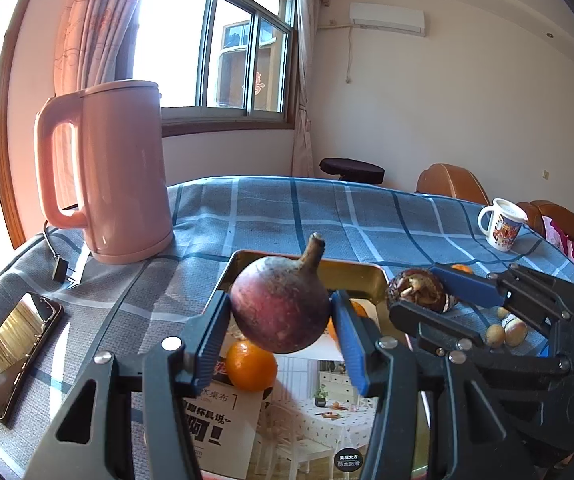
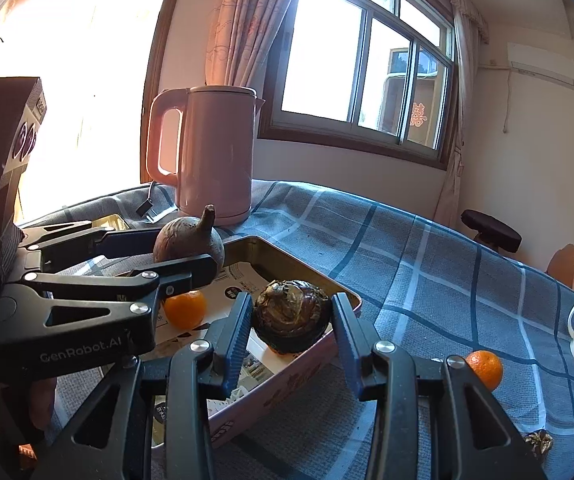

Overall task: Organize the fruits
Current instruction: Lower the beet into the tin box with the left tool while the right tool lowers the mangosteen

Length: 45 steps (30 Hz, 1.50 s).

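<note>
My left gripper [image 1: 281, 316] is shut on a purple-red round root with a stem [image 1: 281, 304], held above the gold-rimmed tray [image 1: 351, 270]. My right gripper [image 2: 291, 320] is shut on a dark brown taro-like bulb [image 2: 291, 316], held over the tray's right rim [image 2: 307, 364]. Each gripper shows in the other's view: the right one [image 1: 419, 294] with its bulb [image 1: 421, 290], the left one [image 2: 191, 246] with the root [image 2: 189, 240]. An orange [image 1: 251, 366] lies in the tray on a printed sheet; it also shows in the right wrist view [image 2: 185, 308]. Another orange [image 2: 485, 368] lies on the cloth.
A pink kettle [image 1: 111, 168] stands at the back left with its cord and plug [image 1: 59, 268]. A phone [image 1: 15, 354] lies at the left. A printed mug [image 1: 503, 224] stands at the far right. Small brown fruits [image 1: 507, 332] lie right of the tray. Chairs stand behind the table.
</note>
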Each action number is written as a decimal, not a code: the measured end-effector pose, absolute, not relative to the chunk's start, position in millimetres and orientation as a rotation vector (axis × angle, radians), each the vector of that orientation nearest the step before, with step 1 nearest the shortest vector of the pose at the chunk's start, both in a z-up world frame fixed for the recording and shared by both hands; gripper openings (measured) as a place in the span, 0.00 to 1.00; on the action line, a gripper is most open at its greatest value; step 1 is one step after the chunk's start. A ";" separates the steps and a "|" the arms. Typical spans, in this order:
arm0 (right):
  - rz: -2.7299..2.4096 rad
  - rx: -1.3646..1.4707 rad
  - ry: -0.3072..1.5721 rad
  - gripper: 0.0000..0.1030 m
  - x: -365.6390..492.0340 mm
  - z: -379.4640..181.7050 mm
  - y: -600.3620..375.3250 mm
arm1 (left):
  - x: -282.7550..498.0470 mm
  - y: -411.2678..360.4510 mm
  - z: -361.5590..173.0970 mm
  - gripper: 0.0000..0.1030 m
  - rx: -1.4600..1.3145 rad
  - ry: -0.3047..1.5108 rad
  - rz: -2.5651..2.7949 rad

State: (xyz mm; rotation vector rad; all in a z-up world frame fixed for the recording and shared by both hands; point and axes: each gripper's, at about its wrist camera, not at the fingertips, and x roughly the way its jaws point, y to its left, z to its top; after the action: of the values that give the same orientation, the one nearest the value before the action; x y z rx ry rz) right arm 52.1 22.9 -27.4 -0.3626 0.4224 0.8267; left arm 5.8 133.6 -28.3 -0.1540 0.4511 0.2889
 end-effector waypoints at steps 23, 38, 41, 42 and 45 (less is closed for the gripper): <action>0.930 -0.447 0.581 0.42 60.7 -47.3 54.9 | 8.9 154.2 -38.9 0.52 -0.186 0.552 0.302; 0.893 -0.472 0.582 0.60 56.8 -48.2 54.3 | 2.2 145.5 -33.4 0.67 -0.160 0.503 0.315; 0.830 -0.431 0.561 0.60 62.9 -42.0 30.9 | -0.7 138.2 -29.2 0.75 -0.160 0.470 0.304; 0.797 -0.418 0.552 0.60 65.3 -39.3 20.6 | 0.1 134.3 -27.5 0.75 -0.162 0.462 0.291; 0.712 -0.360 0.540 0.60 73.1 -30.5 -15.5 | 4.6 117.1 -23.3 0.75 -0.154 0.451 0.240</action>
State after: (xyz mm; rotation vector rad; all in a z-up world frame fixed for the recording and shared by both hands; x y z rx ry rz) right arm 73.1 -15.5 -30.5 -0.3603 0.5401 0.7117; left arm 4.6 117.1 -23.3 -0.1537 0.4510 0.2402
